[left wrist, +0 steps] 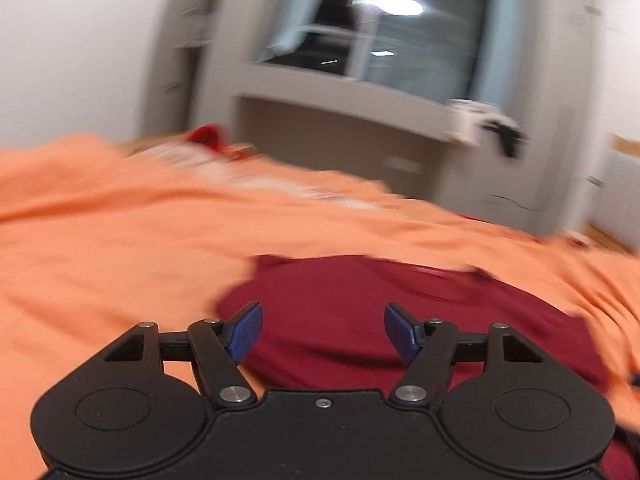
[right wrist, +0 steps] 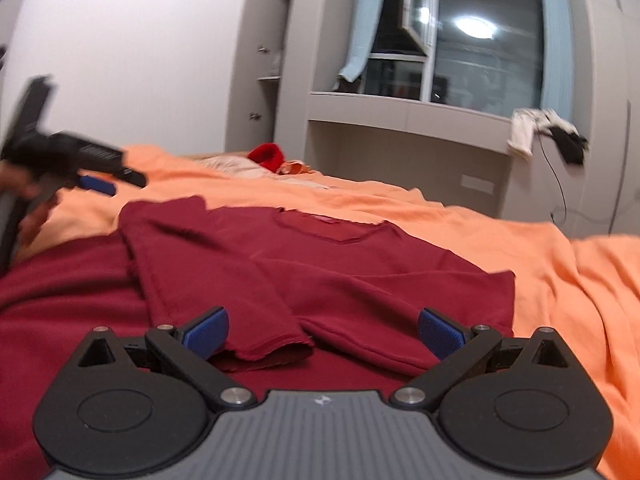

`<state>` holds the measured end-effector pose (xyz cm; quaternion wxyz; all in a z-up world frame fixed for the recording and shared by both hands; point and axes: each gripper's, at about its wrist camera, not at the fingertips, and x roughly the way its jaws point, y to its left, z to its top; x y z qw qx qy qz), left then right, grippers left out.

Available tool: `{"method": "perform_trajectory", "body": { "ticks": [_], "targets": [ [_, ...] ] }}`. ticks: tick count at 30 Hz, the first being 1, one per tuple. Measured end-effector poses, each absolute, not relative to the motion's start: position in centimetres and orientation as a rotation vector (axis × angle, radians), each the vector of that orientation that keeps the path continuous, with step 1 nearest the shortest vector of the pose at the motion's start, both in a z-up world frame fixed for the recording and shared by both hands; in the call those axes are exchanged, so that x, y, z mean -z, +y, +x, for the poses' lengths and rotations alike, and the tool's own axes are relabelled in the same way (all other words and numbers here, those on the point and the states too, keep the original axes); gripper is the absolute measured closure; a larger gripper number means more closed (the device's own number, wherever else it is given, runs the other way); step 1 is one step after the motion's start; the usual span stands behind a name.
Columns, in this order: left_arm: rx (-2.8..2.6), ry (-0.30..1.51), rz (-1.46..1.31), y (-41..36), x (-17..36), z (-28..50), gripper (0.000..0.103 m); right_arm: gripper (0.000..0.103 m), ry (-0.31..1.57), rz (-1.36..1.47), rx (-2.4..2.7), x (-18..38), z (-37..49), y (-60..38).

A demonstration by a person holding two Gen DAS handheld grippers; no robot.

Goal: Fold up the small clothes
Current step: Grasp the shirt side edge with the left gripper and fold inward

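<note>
hand-held gripper [left wrist: 323, 334] open, empty, above shirt [left wrist: 360, 320]

The left gripper [left wrist: 323, 330], fingers [left wrist: 247, 334] apart, hovers over a dark red garment [left wrist: 360, 320] on an orange sheet [left wrist: 100, 240].

A bed [right wrist: 540, 240] under an orange sheet [right wrist: 440, 216] is carrying a dark red shirt [right wrist: 320, 264] lying flat at centre, with a bright red garment [right wrist: 266, 156] sitting at twelve o'clock.
</note>
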<state>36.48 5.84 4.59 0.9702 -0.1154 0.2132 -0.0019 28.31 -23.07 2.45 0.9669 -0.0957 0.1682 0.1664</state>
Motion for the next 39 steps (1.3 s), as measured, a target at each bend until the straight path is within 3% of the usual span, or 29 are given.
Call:
{"method": "perform_trajectory", "body": {
  "ticks": [8,10,11,15,24,27,28,29,34,37,39],
  "targets": [
    [-0.049,0.585,-0.449,12.7,-1.9,44.5,0.037,0.0,0.341,-0.3,-0.351,-1.3,28.3,-20.8],
    [-0.049,0.622,-0.536,13.8,-1.1,45.5,0.065,0.0,0.355,-0.298,-0.356,-1.2,28.6,-20.9],
    [-0.044,0.634,-0.558,14.1,-0.5,45.7,0.087,0.0,0.363,-0.295,-0.358,-1.1,28.8,-21.0],
    [-0.081,0.543,-0.589,14.0,-0.9,44.3,0.09,0.0,0.38,-0.282,-0.364,-0.9,29.1,-21.4],
    [-0.202,0.595,-0.592,13.3,-0.1,43.8,0.088,0.0,0.386,-0.285,-0.362,-0.8,29.3,-21.8],
    [-0.189,0.551,-0.505,12.7,-1.3,43.6,0.064,0.0,0.384,-0.289,-0.359,-0.7,29.3,-21.8],
    [-0.178,0.523,-0.48,12.6,-1.9,43.6,0.045,0.0,0.382,-0.29,-0.358,-0.7,29.2,-21.8],
    [-0.156,0.494,-0.462,12.4,-2.3,43.8,0.034,0.0,0.38,-0.29,-0.358,-0.7,29.1,-21.9],
    [-0.138,0.534,-0.393,11.7,-2.1,46.0,0.034,0.0,0.384,-0.275,-0.363,-0.7,29.0,-22.3],
    [-0.217,0.639,-0.376,12.1,-0.4,47.1,0.042,0.0,0.395,-0.256,-0.37,-0.6,29.1,-22.7],
    [-0.214,0.638,-0.4,12.5,-0.3,46.8,0.042,0.0,0.405,-0.24,-0.373,-0.7,29.2,-22.9]
  ]
}}
